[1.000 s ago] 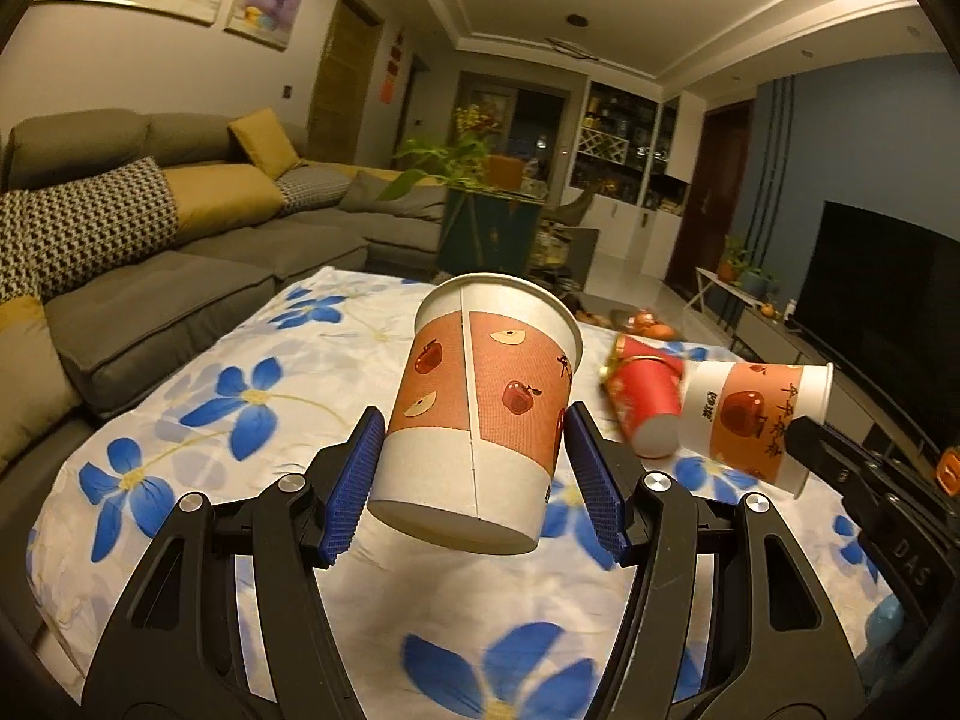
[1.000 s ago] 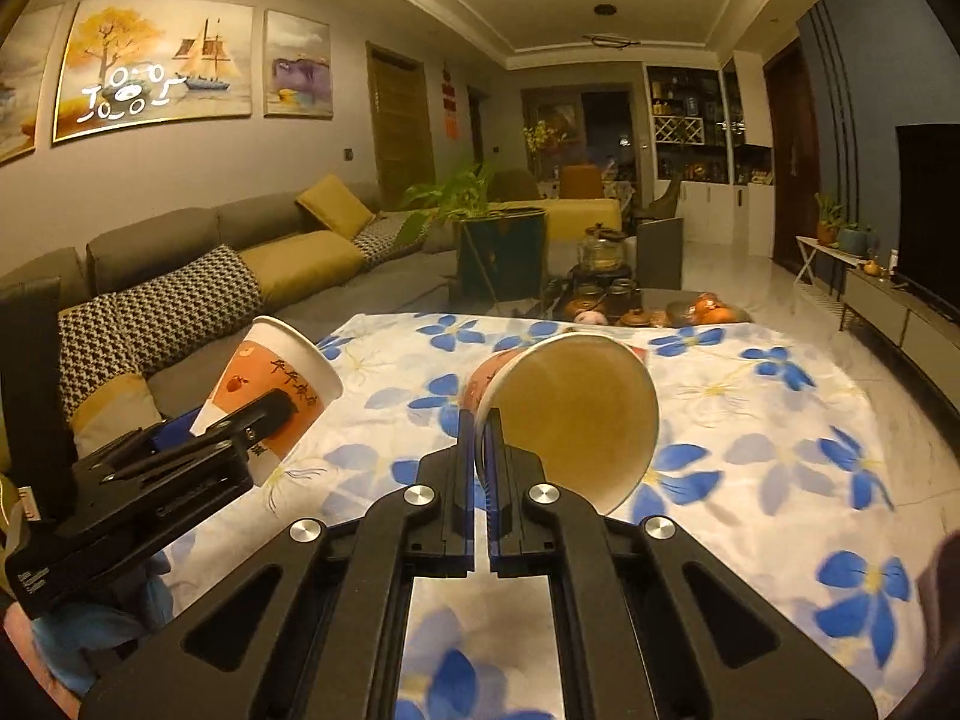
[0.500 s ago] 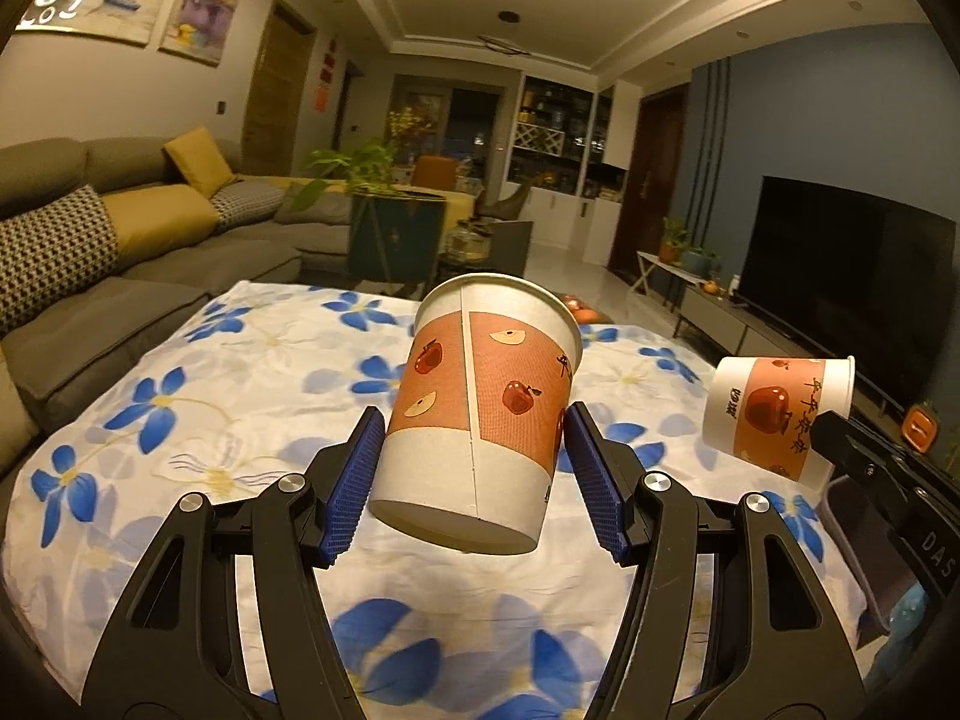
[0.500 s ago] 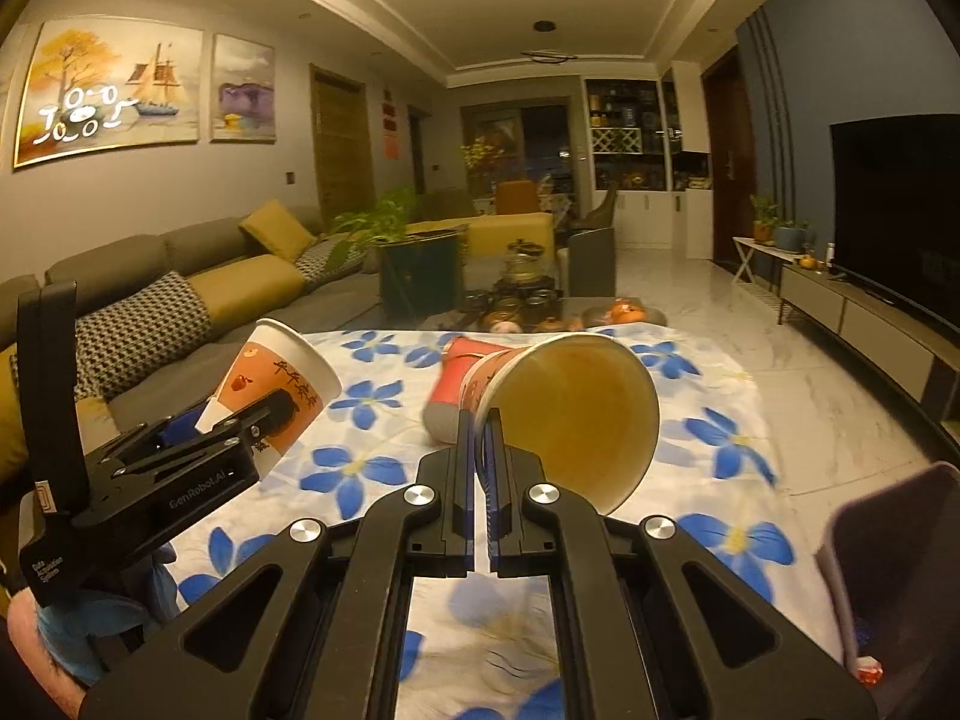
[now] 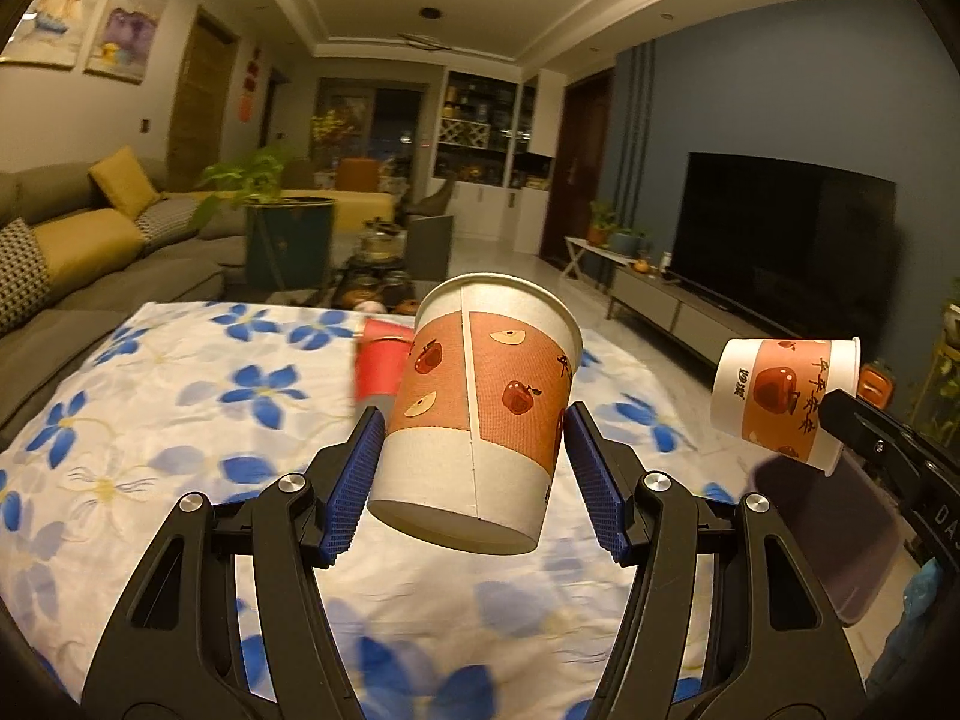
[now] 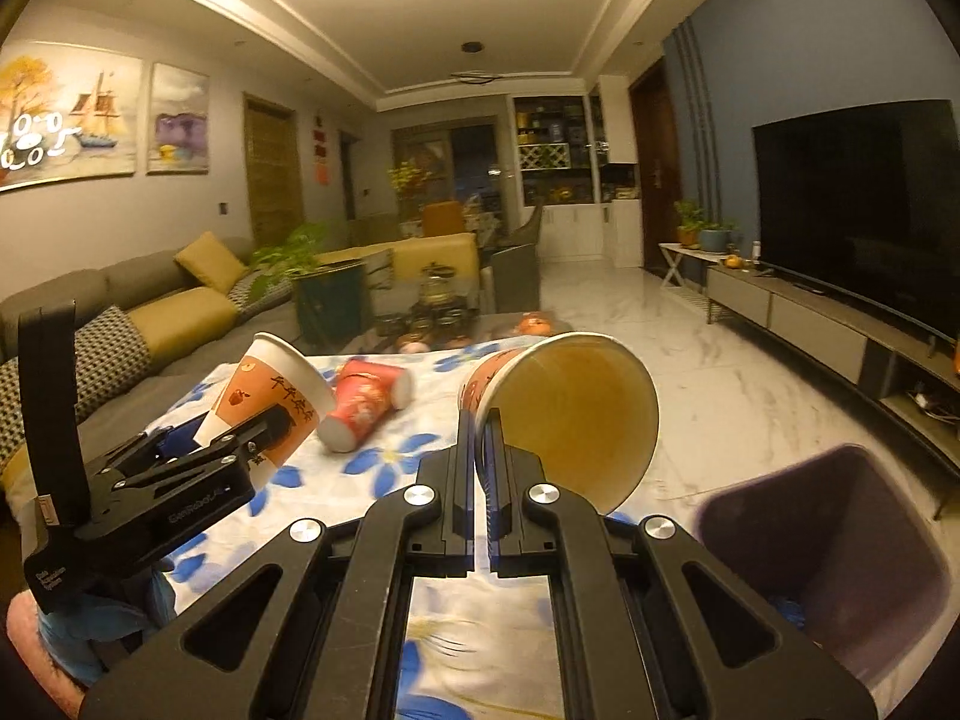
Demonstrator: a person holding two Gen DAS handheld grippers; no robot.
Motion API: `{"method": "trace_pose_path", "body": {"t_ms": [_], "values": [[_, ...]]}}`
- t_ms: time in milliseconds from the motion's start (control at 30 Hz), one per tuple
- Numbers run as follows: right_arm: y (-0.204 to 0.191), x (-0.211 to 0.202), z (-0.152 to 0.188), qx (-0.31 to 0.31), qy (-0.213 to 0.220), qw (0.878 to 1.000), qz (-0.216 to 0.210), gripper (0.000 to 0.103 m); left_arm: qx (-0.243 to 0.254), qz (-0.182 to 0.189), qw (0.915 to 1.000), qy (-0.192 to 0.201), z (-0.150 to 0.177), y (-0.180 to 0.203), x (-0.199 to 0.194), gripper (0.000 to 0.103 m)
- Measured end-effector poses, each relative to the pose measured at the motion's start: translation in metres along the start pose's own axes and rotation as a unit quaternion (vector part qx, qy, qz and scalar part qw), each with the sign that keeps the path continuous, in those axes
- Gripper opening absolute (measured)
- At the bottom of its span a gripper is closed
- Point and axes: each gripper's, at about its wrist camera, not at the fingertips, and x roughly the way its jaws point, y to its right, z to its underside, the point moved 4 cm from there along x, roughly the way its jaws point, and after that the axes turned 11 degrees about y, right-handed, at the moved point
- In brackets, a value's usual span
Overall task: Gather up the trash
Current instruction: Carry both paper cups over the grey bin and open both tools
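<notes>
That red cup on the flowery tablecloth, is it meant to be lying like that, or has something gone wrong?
The red cup lies tipped on its side on the tablecloth, apart from both tongs. No spill shows around it. Each of the tongs holds an apple-print cup tilted in the air.

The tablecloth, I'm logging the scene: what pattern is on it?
Blue flowers on a white tablecloth, clearest in the left wrist view.

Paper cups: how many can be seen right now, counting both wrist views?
3. One apple-print cup is held between the left gripper's jaws; a second apple-print cup is pinched by its rim in the right gripper; a red cup lies on the flowered cloth. Others may be hidden.
</notes>
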Motion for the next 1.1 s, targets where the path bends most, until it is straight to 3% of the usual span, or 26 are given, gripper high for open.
{"method": "trace_pose_path", "body": {"t_ms": [333, 567, 800, 1100], "values": [[0.073, -0.03, -0.007, 0.017, 0.023, 0.996, 0.09, 0.004, 0.019, 0.081, 0.9965, 0.004, 0.005, 0.072, 0.015, 0.06], [0.117, -0.042, -0.006, 0.034, 0.025, 0.989, 0.142, 0.004, 0.03, 0.154, 0.9877, 0.003, 0.014, 0.132, 0.021, 0.061], [0.144, -0.051, 0.004, 0.047, 0.019, 0.983, 0.178, 0.004, 0.043, 0.208, 0.9771, -0.004, 0.031, 0.183, 0.029, 0.061], [0.168, -0.06, 0.007, 0.056, 0.017, 0.978, 0.202, 0.004, 0.044, 0.254, 0.9661, -0.016, 0.046, 0.219, 0.04, 0.061]]}}
